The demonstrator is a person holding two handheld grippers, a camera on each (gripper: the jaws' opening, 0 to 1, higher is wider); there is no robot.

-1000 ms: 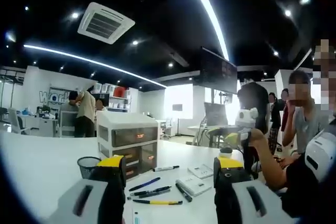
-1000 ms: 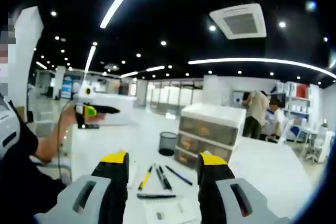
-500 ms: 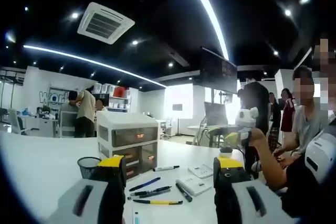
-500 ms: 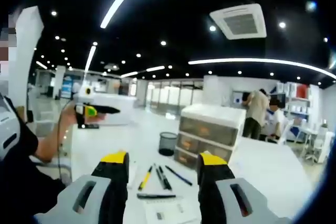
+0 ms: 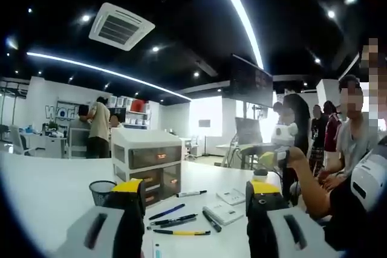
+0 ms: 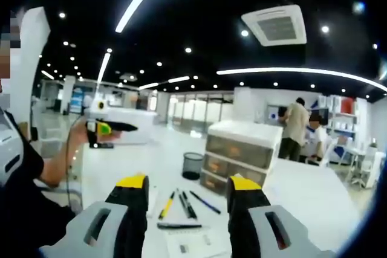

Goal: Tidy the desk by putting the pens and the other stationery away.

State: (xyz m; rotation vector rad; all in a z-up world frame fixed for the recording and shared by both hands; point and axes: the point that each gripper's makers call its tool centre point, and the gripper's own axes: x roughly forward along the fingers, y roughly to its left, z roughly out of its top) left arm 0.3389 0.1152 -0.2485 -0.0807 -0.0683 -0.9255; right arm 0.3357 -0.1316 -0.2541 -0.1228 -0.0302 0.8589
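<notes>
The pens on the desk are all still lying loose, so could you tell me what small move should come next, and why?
Probably lower the open right gripper toward the yellow pen lying between its jaws. Both grippers are open and empty, well above the desk; the mesh cup stands just beyond.

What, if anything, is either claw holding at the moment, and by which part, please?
Nothing is held. The left claw and right claw are both open above the desk, with the pens lying untouched between their jaws' lines of sight.
</notes>
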